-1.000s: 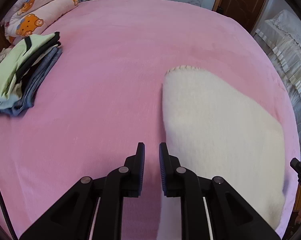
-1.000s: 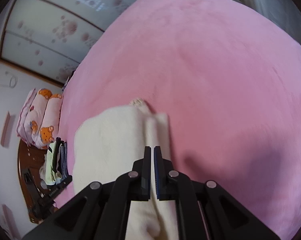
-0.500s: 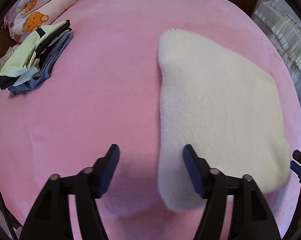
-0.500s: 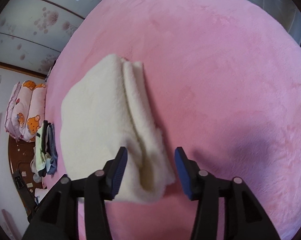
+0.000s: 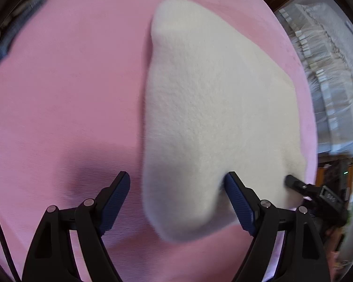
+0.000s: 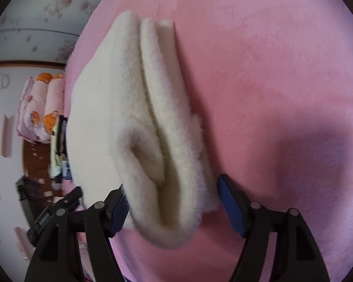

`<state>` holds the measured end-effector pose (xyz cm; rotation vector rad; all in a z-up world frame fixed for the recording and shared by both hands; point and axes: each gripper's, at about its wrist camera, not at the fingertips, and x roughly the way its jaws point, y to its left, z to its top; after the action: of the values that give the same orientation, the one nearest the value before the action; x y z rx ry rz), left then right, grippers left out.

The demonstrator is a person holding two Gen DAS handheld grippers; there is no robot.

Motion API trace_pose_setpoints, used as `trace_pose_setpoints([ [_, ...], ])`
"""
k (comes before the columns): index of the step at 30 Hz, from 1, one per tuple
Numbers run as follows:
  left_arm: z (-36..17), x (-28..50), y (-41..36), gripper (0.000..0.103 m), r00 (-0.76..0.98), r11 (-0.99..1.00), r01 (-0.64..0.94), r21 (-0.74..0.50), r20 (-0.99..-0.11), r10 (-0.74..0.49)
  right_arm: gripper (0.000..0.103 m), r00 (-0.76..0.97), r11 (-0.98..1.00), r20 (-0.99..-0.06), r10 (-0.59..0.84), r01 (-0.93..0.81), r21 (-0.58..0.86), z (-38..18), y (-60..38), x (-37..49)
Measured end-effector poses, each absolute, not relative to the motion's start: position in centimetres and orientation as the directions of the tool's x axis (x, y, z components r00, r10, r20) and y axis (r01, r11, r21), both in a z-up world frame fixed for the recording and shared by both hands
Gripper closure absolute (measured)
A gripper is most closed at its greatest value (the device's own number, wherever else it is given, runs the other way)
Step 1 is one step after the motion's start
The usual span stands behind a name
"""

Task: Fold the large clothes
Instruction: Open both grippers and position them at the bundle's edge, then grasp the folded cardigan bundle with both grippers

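Note:
A folded cream fleece garment (image 5: 211, 98) lies on the pink bedspread (image 5: 59, 94). In the left wrist view its near left corner sits between the fingers of my left gripper (image 5: 176, 188), whose jaws are opening. The right pad (image 5: 235, 195) touches the fleece and the left pad stands clear of it. In the right wrist view the garment's (image 6: 134, 108) layered edge lies between the fingers of my right gripper (image 6: 174, 199). Its jaws are opening too, and neither pad presses on the fleece. Each gripper's tip shows at the edge of the other's view.
A pile of folded clothes (image 6: 59, 141) and a bear-print quilt (image 6: 40, 108) lie at the bed's far side. A white frilled bed cover (image 5: 329, 70) is off the bed's right edge. Flower-patterned panels (image 6: 47, 11) line the wall.
Both grippers went from shut to wide open. Both tilted downward and came closer to the fleece's near corners, which now fill more of each view.

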<state>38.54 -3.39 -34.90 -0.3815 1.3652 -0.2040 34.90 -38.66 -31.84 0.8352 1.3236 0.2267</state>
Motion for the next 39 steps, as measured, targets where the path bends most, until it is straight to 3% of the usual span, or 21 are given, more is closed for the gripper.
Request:
trace_pose_setpoints([
  [6, -37.1, 39.7, -3.3, 0.013, 0.179, 0.866, -0.074, -0.494, -0.861, -0.476, 0.021, 0.240, 0.615, -0.672, 0.700, 0.277, 0.739, -34.5, -39.7, 36.1],
  [16, -39.3, 40.6, -3.3, 0.006, 0.187, 0.809, -0.043, -0.586, -0.801, -0.569, 0.020, 0.144, 0.546, -0.573, 0.807, 0.192, 0.816, -36.8, -38.8, 39.1],
  [20, -40.2, 41.3, -4.3, 0.000, 0.192, 0.808, -0.044, -0.588, -0.799, -0.570, 0.020, 0.139, 0.524, -0.553, 0.821, 0.199, 0.828, -37.1, -38.4, 39.6],
  [25, -39.9, 40.4, -4.1, 0.001, 0.225, 0.818, -0.077, -0.570, -0.809, -0.542, 0.022, 0.121, 0.559, -0.574, 0.810, 0.137, 0.817, -36.4, -37.0, 40.0],
  [28, -39.3, 39.6, -4.4, 0.006, 0.259, 0.838, -0.089, -0.538, -0.825, -0.502, 0.031, 0.136, 0.607, -0.621, 0.772, 0.133, 0.784, -35.6, -36.5, 39.8],
  [33, -37.1, 38.3, -5.1, 0.027, 0.339, 0.876, -0.109, -0.469, -0.846, -0.411, 0.052, 0.220, 0.679, -0.681, 0.698, 0.098, 0.727, -33.3, -35.7, 38.5],
  [36, -34.9, 37.8, -6.3, 0.037, 0.397, 0.907, -0.107, -0.407, -0.854, -0.337, 0.060, 0.282, 0.749, -0.729, 0.624, 0.051, 0.661, -31.1, -34.7, 37.7],
  [39, -32.3, 36.9, -7.5, 0.040, 0.454, 0.930, -0.106, -0.351, -0.849, -0.269, 0.063, 0.333, 0.822, -0.772, 0.541, -0.018, 0.569, -28.1, -33.0, 36.8],
])
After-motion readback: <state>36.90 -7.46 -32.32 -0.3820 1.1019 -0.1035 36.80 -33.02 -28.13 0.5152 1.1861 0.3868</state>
